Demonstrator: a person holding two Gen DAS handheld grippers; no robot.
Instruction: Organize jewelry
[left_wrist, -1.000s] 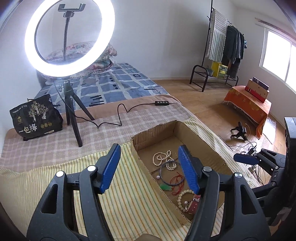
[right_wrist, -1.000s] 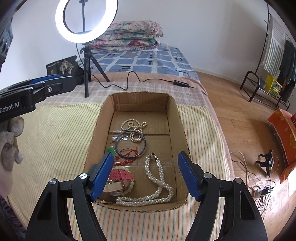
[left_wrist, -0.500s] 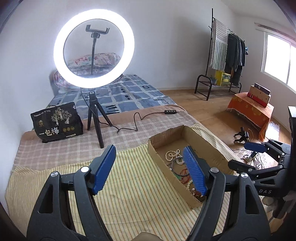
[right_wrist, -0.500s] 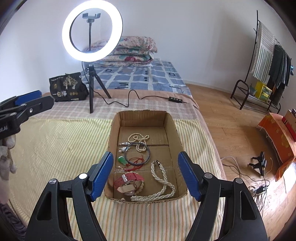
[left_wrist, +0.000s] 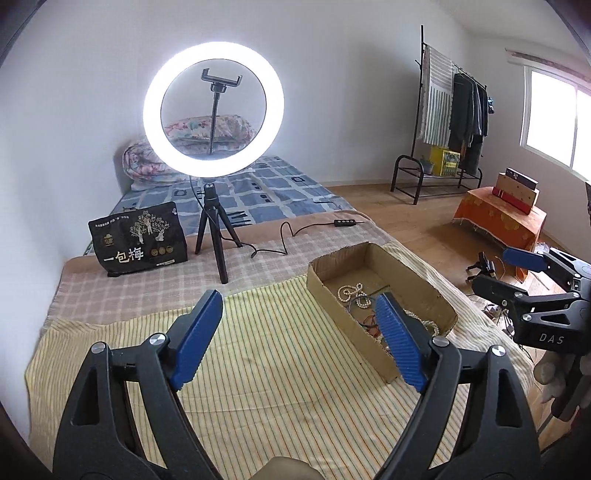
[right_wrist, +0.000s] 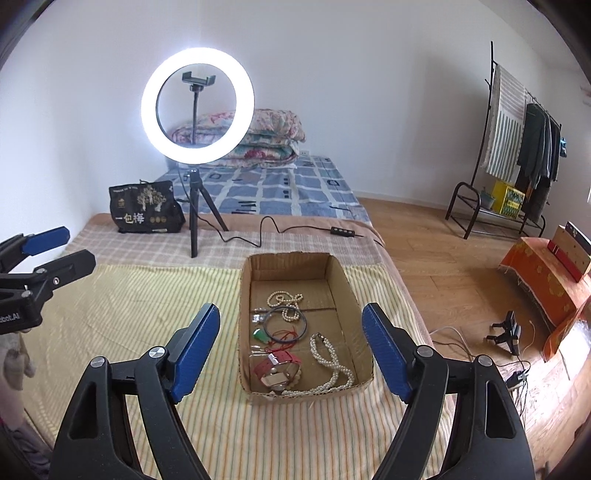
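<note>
Now both my left gripper (left_wrist: 299, 334) and right gripper (right_wrist: 291, 349) hang empty (jaws just widened); next, pick from the cardboard box (right_wrist: 345, 284).

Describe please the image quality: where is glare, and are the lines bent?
Left wrist view: the ring light is blown out to white, the window is overexposed, and the clothes rack bows from fisheye distortion. Right wrist view: same glare on the ring light, dark corners, yet the jewelry in the cardboard box looks sharp.

open cardboard box (right_wrist: 343, 280), pearl necklaces (right_wrist: 332, 369), red watch (right_wrist: 277, 365) inside
</note>
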